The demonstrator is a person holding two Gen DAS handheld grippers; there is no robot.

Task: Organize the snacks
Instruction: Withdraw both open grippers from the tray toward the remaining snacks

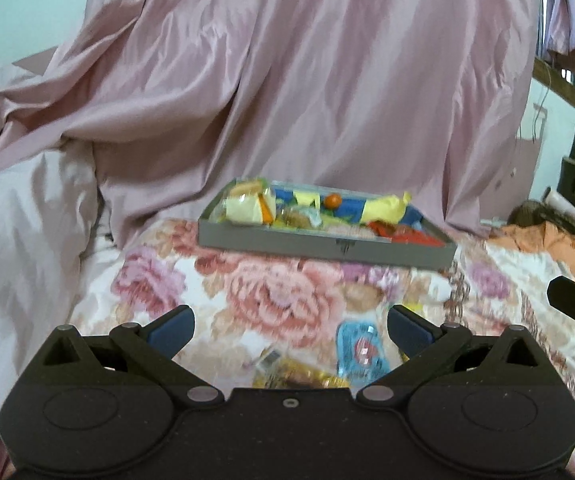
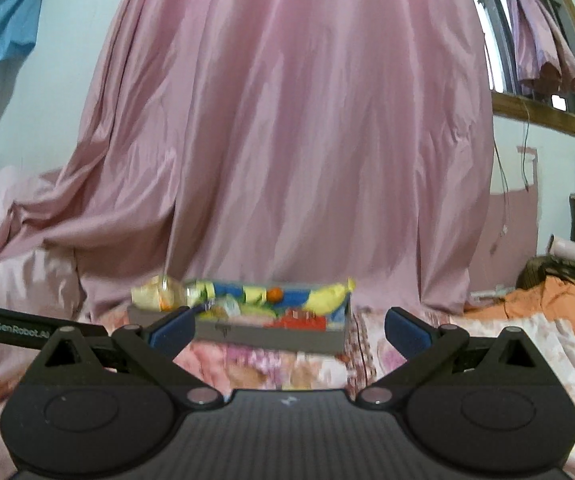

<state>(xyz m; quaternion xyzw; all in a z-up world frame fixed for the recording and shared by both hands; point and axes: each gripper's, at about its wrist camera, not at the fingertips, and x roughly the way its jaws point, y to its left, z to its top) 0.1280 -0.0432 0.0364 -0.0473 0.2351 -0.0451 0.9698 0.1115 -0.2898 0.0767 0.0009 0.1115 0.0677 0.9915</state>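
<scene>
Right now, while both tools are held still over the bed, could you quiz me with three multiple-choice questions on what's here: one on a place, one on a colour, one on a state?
1. Where does the blue snack packet lie?
A. inside the grey tray
B. on the floral bedspread, near the left tool
C. on the orange cloth

2. What colour is the small round thing in the grey tray?
A. orange
B. green
C. white

3. How do the left tool and the right tool stand?
A. both shut
B. one shut
C. both open, holding nothing

Answers: 1 B, it lies on the floral bedspread outside the tray; 2 A, it shows orange; 3 C, fingers wide apart.
</scene>
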